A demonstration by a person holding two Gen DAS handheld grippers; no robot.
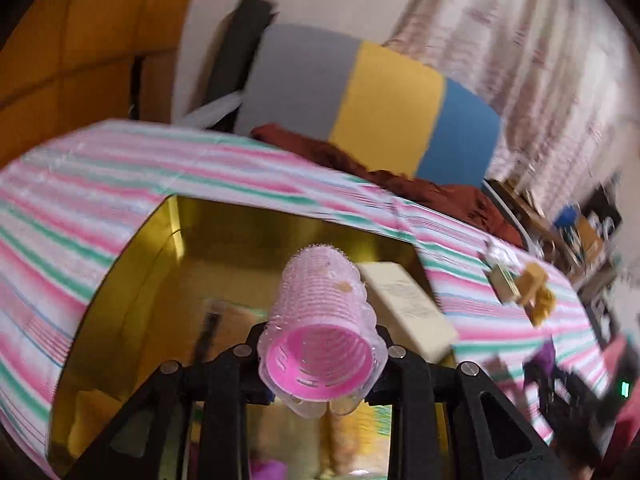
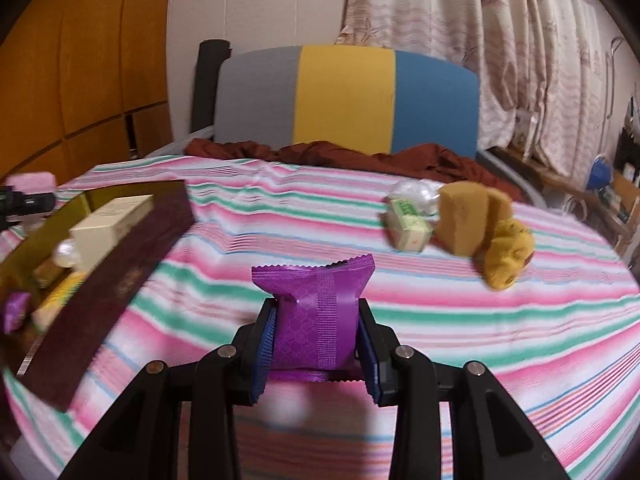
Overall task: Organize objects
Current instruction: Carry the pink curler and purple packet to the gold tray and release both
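My left gripper [image 1: 323, 354] is shut on a pink hair roller [image 1: 320, 320], held above the open gold-lined box [image 1: 132, 280]. A cream carton [image 1: 408, 304] lies inside that box. My right gripper [image 2: 318, 336] is shut on a purple foil sachet [image 2: 316, 312] above the striped cloth [image 2: 480, 340]. In the right wrist view the same box [image 2: 108, 288] stands at the left with its maroon wall facing me; the cream carton [image 2: 112, 220] and another purple sachet [image 2: 14, 310] are in it. The other gripper shows at the left edge, with the roller [image 2: 30, 182].
A green-and-cream small box [image 2: 406, 226], a tan sponge [image 2: 464, 218] and a yellow knitted item [image 2: 506, 256] lie on the cloth at the right. A rust-red blanket [image 2: 360, 156] and a grey, yellow and blue headboard [image 2: 344, 96] stand behind. Curtains hang at the back right.
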